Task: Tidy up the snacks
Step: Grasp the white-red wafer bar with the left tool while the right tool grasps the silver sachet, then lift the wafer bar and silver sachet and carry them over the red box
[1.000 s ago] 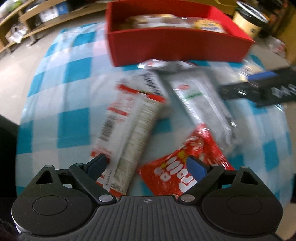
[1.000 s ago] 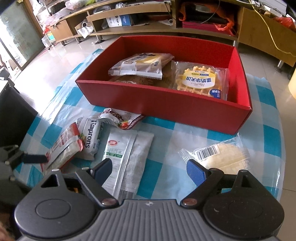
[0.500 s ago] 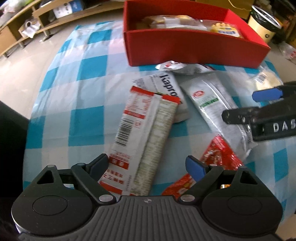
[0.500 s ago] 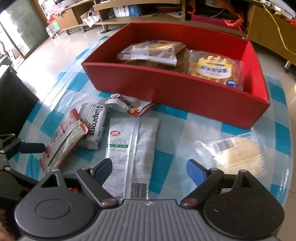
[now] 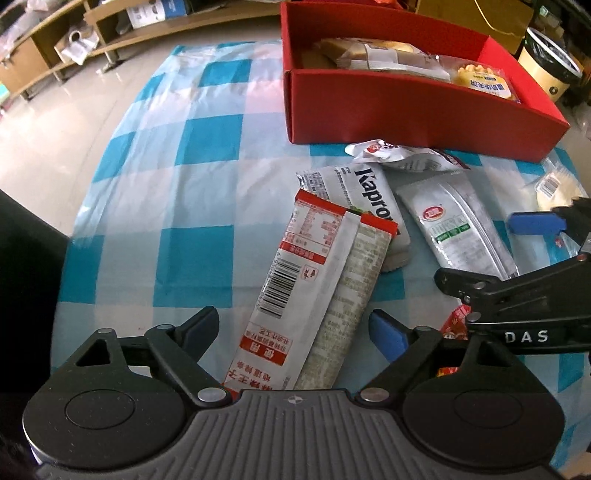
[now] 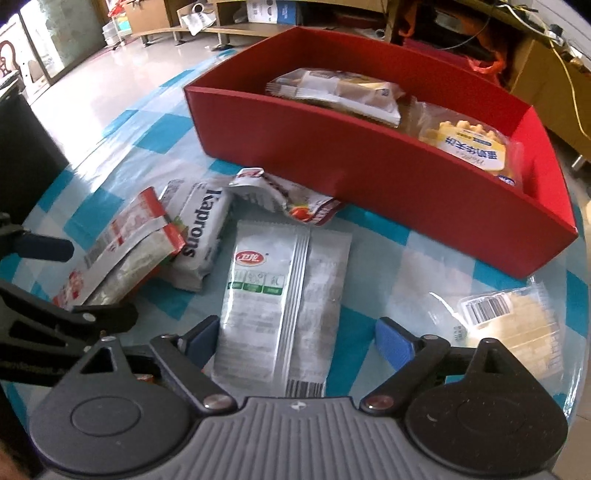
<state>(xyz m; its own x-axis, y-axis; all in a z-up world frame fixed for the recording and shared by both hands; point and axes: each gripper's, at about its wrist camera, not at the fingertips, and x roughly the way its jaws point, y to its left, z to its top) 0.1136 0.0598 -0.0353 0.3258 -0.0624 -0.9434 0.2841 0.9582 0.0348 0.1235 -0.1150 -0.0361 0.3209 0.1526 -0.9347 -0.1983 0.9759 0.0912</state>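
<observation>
A lived-in home room — low wooden shelving point(image 6: 236, 27) along the walls, glossy tiled floor point(image 6: 96, 92), checked tablecloth point(image 5: 177, 221).

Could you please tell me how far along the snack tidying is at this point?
Partly done. The red box already holds a few packets, including the waffles. In hand: nothing yet; the left gripper straddles the red-white packet, the right gripper, just opened wider, the silver packet. About six packets remain on the cloth.

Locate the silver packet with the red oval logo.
The silver packet lies flat on the checked cloth in the right wrist view, between the open jaws of the right gripper, just right of the Kaprons pack and before the red box.
</observation>
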